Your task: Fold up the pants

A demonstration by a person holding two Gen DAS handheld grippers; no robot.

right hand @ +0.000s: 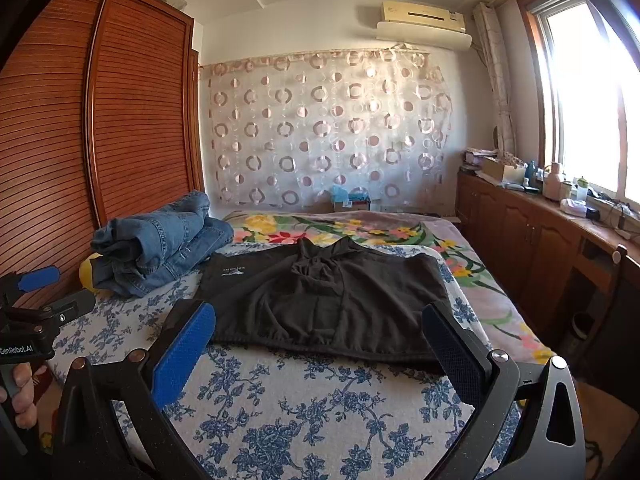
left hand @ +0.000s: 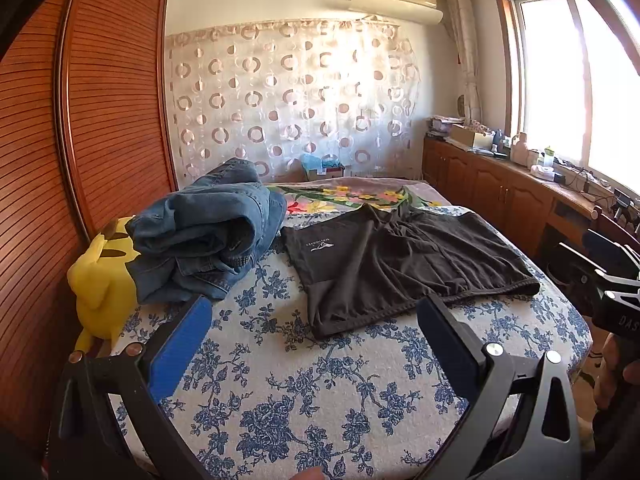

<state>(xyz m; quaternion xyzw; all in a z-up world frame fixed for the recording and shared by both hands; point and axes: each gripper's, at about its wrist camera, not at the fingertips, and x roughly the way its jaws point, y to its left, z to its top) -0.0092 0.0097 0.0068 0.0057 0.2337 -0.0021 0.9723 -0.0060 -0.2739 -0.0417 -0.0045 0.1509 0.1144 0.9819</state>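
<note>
Black pants (left hand: 400, 264) (right hand: 328, 300) with a small white logo lie spread on the blue-flowered bed cover (left hand: 288, 392) (right hand: 320, 408), waistband nearest me. My left gripper (left hand: 316, 312) hovers open above the cover, just short of the waistband's left part, nothing between its blue pads. My right gripper (right hand: 320, 320) is open too, its fingers framing the near waistband edge without touching it. Each gripper shows at the edge of the other's view: the right one (left hand: 600, 276) at the far right, the left one (right hand: 36, 292) at the far left, a hand on its handle.
A pile of blue jeans (left hand: 200, 236) (right hand: 160, 248) sits at the left beside a yellow plush toy (left hand: 100, 280). A louvred wooden wardrobe (left hand: 80, 120) stands left. A low cabinet (left hand: 500, 184) with clutter runs under the window at right. A flowered blanket (right hand: 360, 228) covers the far bed.
</note>
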